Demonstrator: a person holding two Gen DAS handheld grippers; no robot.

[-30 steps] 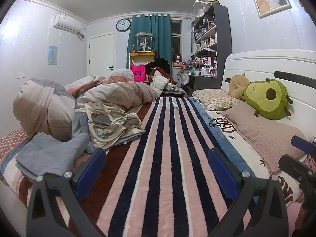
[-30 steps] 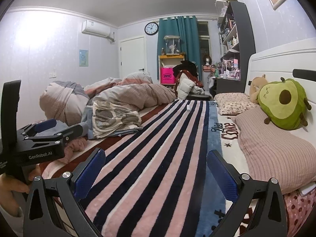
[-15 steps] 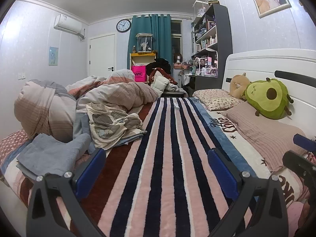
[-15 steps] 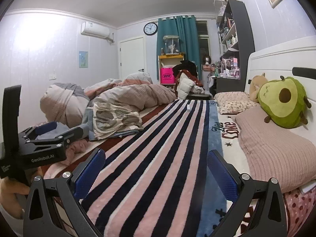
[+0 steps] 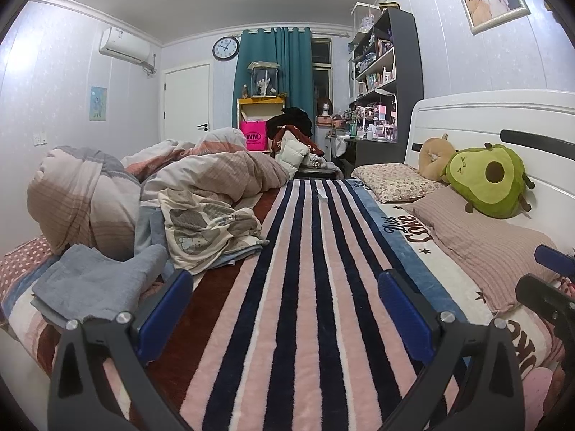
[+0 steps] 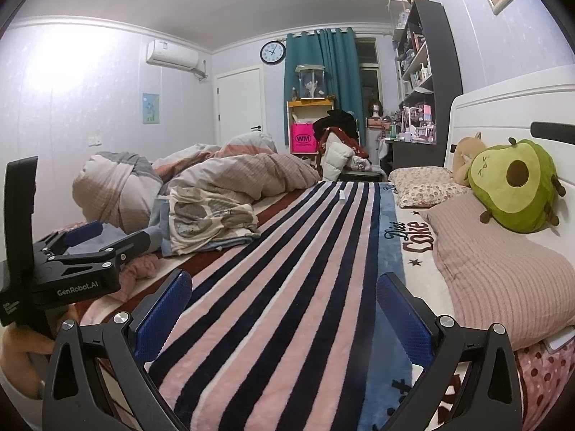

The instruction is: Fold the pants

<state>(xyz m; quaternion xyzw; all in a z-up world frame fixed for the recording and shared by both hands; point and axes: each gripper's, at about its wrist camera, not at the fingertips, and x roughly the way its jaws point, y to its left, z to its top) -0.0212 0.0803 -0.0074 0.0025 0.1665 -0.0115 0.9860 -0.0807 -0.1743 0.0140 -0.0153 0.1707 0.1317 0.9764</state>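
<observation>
A crumpled cream garment with grey prints (image 5: 208, 230) lies on the bed's left side over pale blue cloth; it also shows in the right wrist view (image 6: 208, 219). A folded grey-blue garment (image 5: 93, 283) lies nearer, at the left edge. I cannot tell which piece is the pants. My left gripper (image 5: 284, 309) is open and empty above the striped blanket (image 5: 309, 287). My right gripper (image 6: 284, 309) is open and empty over the same blanket (image 6: 287, 280). The left gripper also shows in the right wrist view (image 6: 93, 240), at the left.
A bunched striped duvet (image 5: 201, 176) fills the far left of the bed. Pillows (image 5: 488, 248) and an avocado plush (image 5: 488, 179) line the white headboard (image 5: 496, 115) on the right. A small white object (image 5: 322, 197) lies far along the blanket. Shelves and a desk stand beyond.
Both views have shifted only slightly. Both grippers stay open and empty, and the garments have not moved.
</observation>
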